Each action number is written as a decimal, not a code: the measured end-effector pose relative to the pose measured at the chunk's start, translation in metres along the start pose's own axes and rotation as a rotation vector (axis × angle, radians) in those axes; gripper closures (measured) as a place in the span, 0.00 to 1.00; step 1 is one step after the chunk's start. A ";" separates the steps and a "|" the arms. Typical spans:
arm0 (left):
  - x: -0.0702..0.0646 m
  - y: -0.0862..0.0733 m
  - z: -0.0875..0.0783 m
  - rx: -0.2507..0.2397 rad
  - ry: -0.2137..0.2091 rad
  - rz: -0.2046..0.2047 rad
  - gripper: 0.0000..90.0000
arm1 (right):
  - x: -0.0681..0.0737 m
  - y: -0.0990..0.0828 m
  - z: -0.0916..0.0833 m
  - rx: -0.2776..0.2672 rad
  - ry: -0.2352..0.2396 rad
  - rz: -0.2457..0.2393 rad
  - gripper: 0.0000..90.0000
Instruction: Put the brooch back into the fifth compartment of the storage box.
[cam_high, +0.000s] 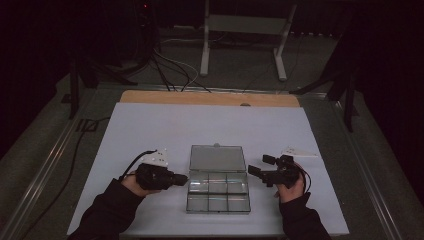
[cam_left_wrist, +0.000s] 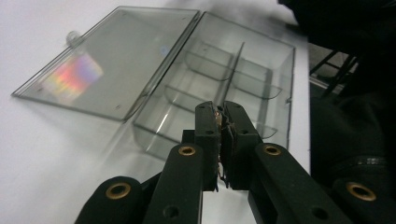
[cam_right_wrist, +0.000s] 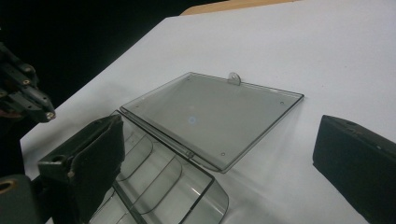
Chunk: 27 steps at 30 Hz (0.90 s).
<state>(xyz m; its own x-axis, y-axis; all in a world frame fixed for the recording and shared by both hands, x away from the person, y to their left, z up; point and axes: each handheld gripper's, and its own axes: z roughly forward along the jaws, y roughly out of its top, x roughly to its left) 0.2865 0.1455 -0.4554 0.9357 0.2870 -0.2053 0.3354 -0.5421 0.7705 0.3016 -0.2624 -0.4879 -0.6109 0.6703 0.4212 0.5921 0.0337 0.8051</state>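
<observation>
a clear plastic compartment box (cam_high: 218, 196) lies open on the white table sheet (cam_high: 150, 130), between the two grippers. its lid (cam_high: 217, 158) is folded back flat on the sheet on the far side, joined to the tray along the hinge edge, with a small latch tab (cam_high: 216, 145) at its outer rim. the tray is split by thin dividers into two rows of cells; the cells look empty, though the dim light makes that hard to confirm.

the left gripper (cam_high: 181, 179) is held level at the left wall of the tray, its tips just beside the box near the hinge end. in the left gripper view the left gripper (cam_left_wrist: 222, 122) has its jaws clenched pad to pad, with nothing between them but their own lining, and the box (cam_left_wrist: 224, 93) sits just beyond and below the tips, not touched as far as can be seen. the open lid (cam_left_wrist: 112, 60) lies off to the left of the tips.

the right gripper (cam_high: 259, 174) is held at the right wall of the tray, tips just beside it. in the right gripper view the right gripper (cam_right_wrist: 224, 154) has its jaws released and standing wide: one pad hangs over the near corner of the tray (cam_right_wrist: 159, 186), the other over bare sheet, and the lid (cam_right_wrist: 210, 116) lies between and beyond them. nothing is grasped.

a small white plate (cam_high: 299, 151) lies on the sheet beyond the right hand.
</observation>
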 end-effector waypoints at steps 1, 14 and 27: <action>-0.002 0.001 0.001 -0.001 -0.006 0.006 0.98 | 0.000 0.000 0.000 0.000 0.000 0.000 0.02; -0.018 0.016 0.020 0.004 -0.071 0.053 0.98 | 0.000 0.000 0.001 0.001 0.001 0.002 0.02; -0.028 0.025 0.039 0.016 -0.134 0.083 0.98 | 0.000 0.000 0.001 0.001 0.000 0.001 0.02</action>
<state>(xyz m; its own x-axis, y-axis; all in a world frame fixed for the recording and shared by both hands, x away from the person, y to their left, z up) 0.2731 0.0932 -0.4533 0.9663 0.1332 -0.2205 0.2566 -0.5721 0.7790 0.3015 -0.2617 -0.4880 -0.6104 0.6701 0.4224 0.5933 0.0333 0.8043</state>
